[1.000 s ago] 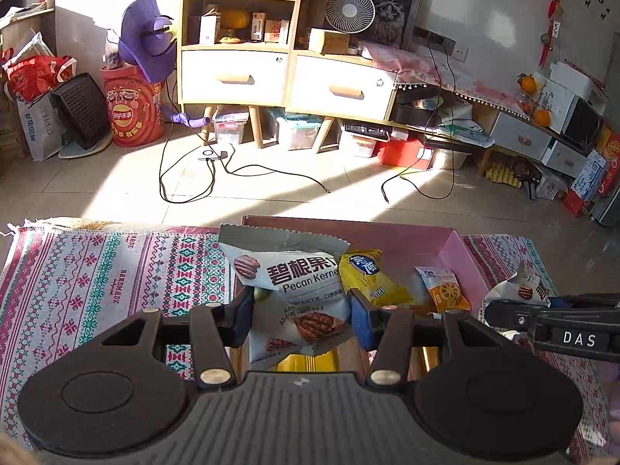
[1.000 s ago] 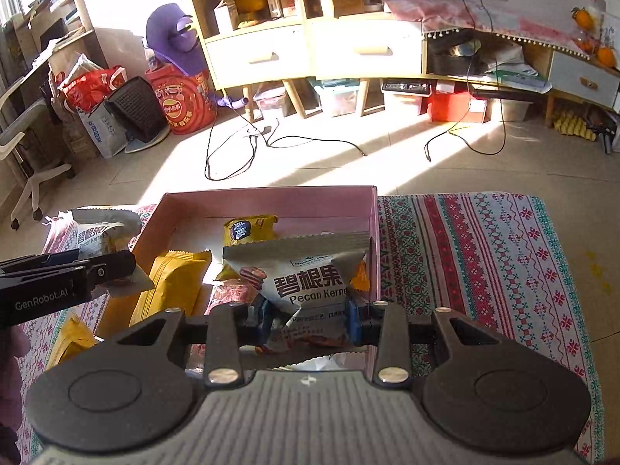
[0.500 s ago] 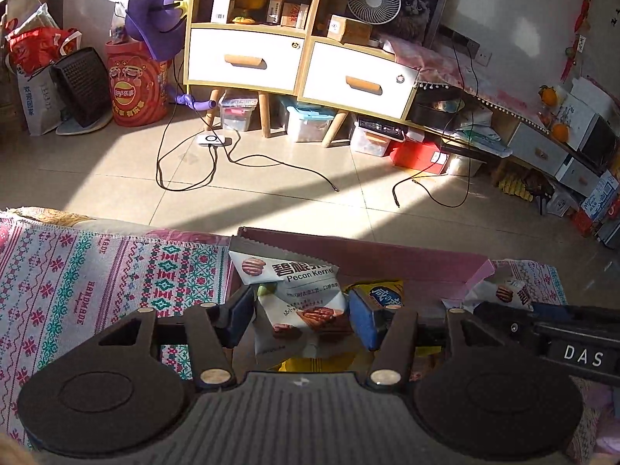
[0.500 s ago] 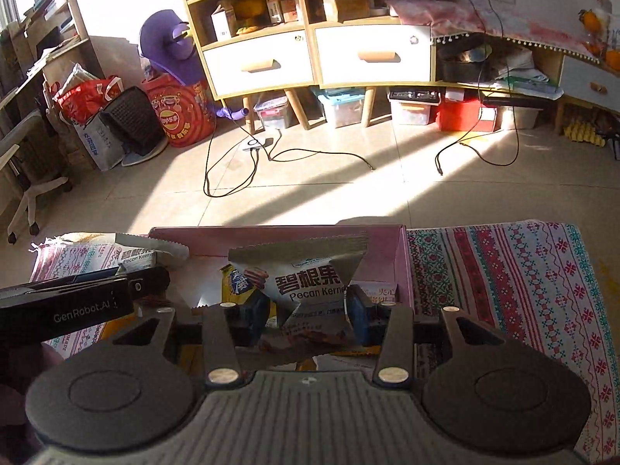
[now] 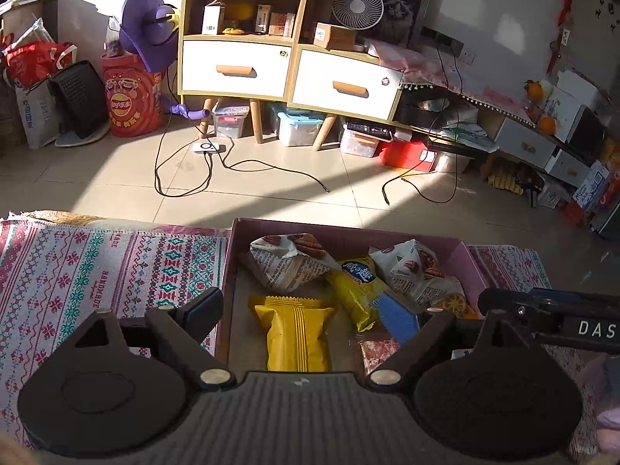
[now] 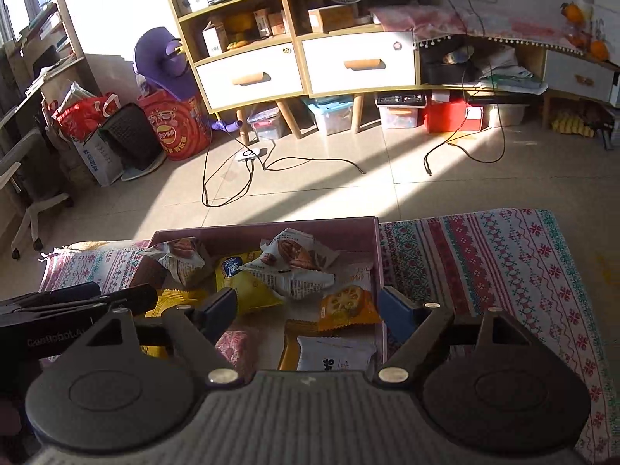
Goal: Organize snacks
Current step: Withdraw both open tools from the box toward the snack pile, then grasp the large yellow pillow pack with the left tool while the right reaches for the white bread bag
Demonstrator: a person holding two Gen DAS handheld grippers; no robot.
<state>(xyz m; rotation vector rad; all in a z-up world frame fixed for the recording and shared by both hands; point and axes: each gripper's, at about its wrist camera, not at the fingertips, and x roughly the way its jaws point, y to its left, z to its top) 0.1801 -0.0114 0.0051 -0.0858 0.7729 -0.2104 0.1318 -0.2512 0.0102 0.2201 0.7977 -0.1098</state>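
Both hand-held grippers, left (image 5: 302,310) and right (image 6: 310,308), are opening, empty, above a patterned cloth (image 5: 97,271) near sunlit tiles (image 5: 271,178).

Ahead of the spread tongs sits one pink box (image 6: 378,255) on one patterned cloth (image 6: 503,271); in it lie two white pecan-kernel packets, one far left (image 5: 286,259) and one far right (image 5: 416,275), with one yellow-and-blue bag (image 5: 358,290) between them. Nearer the tongs I count one plain yellow packet (image 5: 296,333), one orange citrus-slice packet (image 6: 345,304), one pink packet (image 6: 236,347) and one white-labelled packet (image 6: 335,354); seven snacks are visible in all.
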